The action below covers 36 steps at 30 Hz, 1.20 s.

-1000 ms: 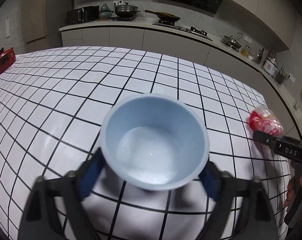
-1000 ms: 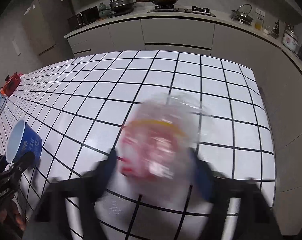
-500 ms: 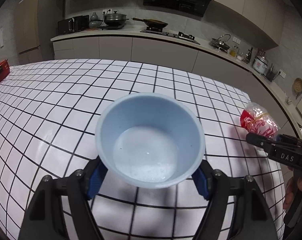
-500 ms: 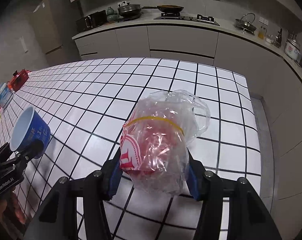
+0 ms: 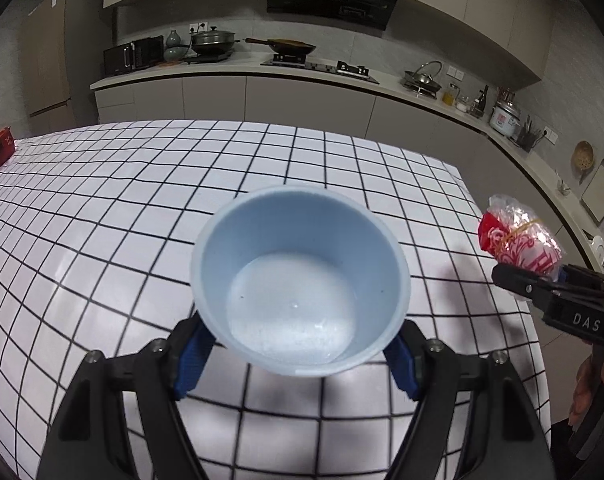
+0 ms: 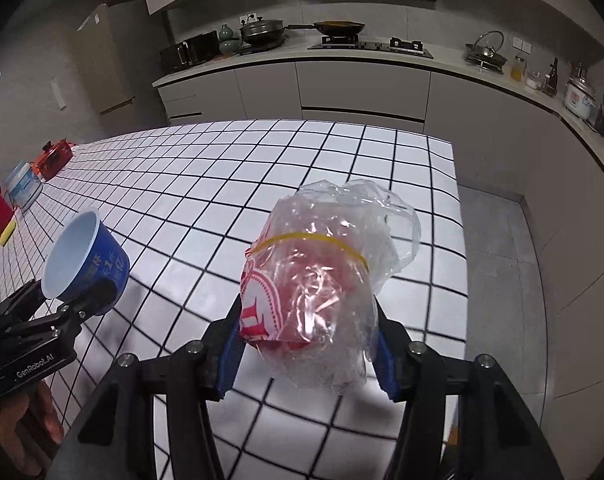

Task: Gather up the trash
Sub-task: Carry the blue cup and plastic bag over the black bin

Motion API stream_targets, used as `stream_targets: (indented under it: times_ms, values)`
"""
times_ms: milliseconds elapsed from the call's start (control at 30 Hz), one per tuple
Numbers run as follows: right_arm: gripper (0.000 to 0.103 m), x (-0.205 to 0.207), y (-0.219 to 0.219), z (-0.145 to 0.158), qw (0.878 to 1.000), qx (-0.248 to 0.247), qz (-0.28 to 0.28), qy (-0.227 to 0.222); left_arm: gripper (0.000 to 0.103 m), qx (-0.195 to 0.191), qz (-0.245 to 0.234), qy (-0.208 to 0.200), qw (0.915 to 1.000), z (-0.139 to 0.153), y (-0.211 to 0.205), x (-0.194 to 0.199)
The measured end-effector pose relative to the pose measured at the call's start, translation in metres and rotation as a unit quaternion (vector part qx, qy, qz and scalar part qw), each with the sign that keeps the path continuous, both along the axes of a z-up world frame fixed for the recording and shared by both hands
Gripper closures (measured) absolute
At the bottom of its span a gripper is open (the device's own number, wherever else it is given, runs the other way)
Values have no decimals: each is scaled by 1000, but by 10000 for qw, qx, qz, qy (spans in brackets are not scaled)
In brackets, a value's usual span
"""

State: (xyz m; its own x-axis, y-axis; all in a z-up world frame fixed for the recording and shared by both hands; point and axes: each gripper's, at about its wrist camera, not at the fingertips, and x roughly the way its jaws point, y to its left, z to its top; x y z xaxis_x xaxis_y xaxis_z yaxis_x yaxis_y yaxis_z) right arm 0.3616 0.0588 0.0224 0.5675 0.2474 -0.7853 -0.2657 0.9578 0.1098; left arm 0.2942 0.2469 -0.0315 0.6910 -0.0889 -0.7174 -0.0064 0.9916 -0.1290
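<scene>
**Both pieces of trash lifted clear of the worktop**

Since a second ago both tongs have risen, and the grid-patterned worktop now sits lower beneath them, with more of the kitchen behind showing. The left tongs pinch a pale blue paper bowl by its lower wall, mouth tipped toward the camera and empty inside. The right tongs are pressed onto a red cup wrapped in a clear plastic bag, bound with a yellow rubber band; the loose bag top billows out past the pads. From the left view, the wrapped cup hangs to the right of the bowl, well apart from it, near the worktop's right edge.

The step in hand looks like carrying both pieces off. No bin shows in either view, so the next move calls for finding one and keeping both grips firm; the slippery bag seems the likelier to slide.
</scene>
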Motion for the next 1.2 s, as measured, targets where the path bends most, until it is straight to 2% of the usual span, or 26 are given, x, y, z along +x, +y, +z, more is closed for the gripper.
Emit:
stream_targets:
  times_ms: [600, 1200]
  values:
    - [46, -85, -86, 8, 9999, 67, 52, -57, 27, 176, -212, 75, 9996, 9, -88, -72]
    - [46, -146, -198, 11, 9988, -6, -484, -42, 27, 185, -954, 28, 9953, 14, -198, -106]
